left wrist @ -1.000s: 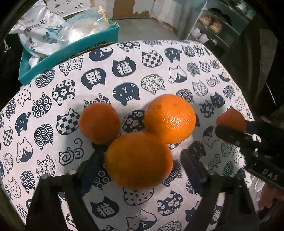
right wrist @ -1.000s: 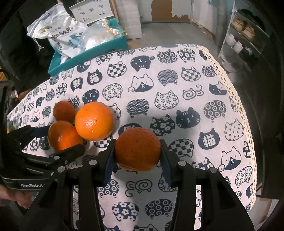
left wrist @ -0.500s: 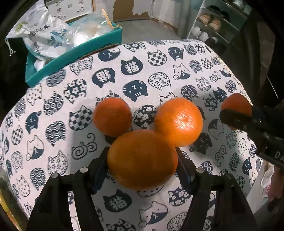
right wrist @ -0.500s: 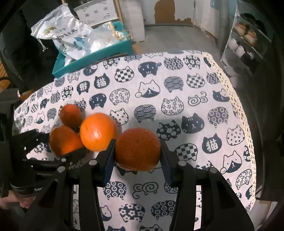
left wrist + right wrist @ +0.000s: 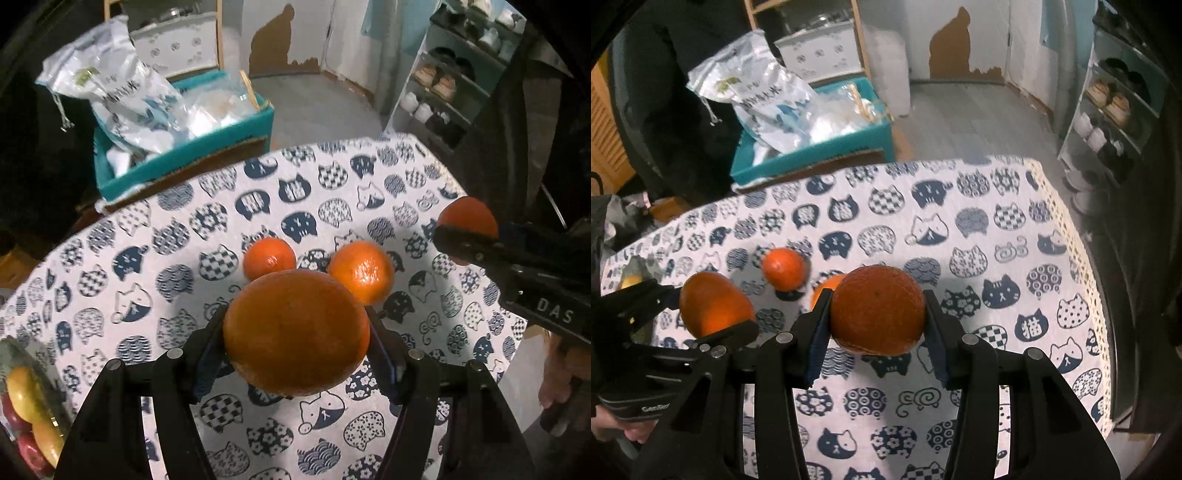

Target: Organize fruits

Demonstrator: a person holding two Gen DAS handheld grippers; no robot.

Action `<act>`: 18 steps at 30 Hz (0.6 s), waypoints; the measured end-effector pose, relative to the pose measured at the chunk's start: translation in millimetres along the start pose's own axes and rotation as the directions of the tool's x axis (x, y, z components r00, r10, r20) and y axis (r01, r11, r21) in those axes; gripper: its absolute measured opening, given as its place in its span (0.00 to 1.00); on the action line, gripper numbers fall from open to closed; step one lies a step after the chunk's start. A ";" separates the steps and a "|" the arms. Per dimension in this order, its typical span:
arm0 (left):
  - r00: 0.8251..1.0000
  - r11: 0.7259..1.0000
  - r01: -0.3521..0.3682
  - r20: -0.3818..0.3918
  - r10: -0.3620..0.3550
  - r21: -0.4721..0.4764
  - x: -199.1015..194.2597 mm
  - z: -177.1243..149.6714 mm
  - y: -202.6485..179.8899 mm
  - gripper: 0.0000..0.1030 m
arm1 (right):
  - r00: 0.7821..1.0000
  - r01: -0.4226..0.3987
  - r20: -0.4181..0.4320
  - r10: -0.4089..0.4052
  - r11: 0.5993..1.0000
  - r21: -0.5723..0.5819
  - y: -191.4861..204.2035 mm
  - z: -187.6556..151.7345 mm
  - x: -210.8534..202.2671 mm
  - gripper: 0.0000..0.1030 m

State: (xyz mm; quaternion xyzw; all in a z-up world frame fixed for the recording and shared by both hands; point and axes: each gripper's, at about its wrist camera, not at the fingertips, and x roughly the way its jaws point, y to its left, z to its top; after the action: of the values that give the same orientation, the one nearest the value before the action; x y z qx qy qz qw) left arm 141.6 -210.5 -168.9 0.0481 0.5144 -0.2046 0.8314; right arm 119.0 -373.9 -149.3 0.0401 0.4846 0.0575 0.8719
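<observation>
Above the cat-print tablecloth (image 5: 155, 258), both grippers carry fruit. The left gripper (image 5: 295, 343) is clamped on a big orange (image 5: 295, 332); its jaws have just been closing, and the pads now press both flanks of that fruit. The right gripper (image 5: 877, 317) is closed as tight as it goes on a smaller, rougher orange (image 5: 877, 312), which sits squarely between its blue pads.

To do this carry well, I would keep each fruit's widest part between the pads, lift clear of the fruit on the cloth, and bring the grippers over one at a time toward the fruit bowl (image 5: 22, 406) at the cloth's near left edge, so they do not knock together. I would release only once low over the bowl.

Count: four oranges in all, two held and two resting on the cloth, namely a small orange (image 5: 269, 257) and a glossy orange (image 5: 362, 271) just beside it. One bowl, holding yellow and red fruit too cropped to count.
</observation>
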 end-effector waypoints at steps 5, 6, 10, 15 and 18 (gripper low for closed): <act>0.998 1.000 -0.003 0.057 0.003 -0.014 -33.6 0.5 5.1 0.68 | 0.999 -0.012 0.035 0.012 1.000 -0.013 11.6 5.6 -17.6 0.44; 0.998 1.000 -0.006 0.068 0.007 -0.015 -39.3 0.4 5.8 0.68 | 0.999 -0.016 0.043 0.017 1.000 -0.016 14.6 7.2 -21.7 0.44; 0.994 1.000 -0.017 0.109 0.019 -0.014 -61.3 -1.3 9.3 0.68 | 0.997 -0.029 0.074 0.031 0.999 -0.036 26.9 12.1 -36.3 0.44; 0.989 1.000 -0.020 0.149 0.023 -0.021 -85.0 -3.8 14.0 0.68 | 0.993 -0.041 0.107 0.047 0.997 -0.061 43.0 18.0 -53.3 0.44; 0.985 1.000 -0.020 0.171 0.023 -0.021 -101.2 -5.9 16.7 0.68 | 0.990 -0.050 0.130 0.059 0.996 -0.075 51.7 21.7 -64.9 0.44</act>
State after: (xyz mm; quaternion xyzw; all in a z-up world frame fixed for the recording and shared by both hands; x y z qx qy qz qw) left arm 104.0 -164.2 -85.2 0.0277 0.4426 -0.1940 0.8751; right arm 100.3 -332.1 -76.8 0.0257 0.4220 0.0958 0.9011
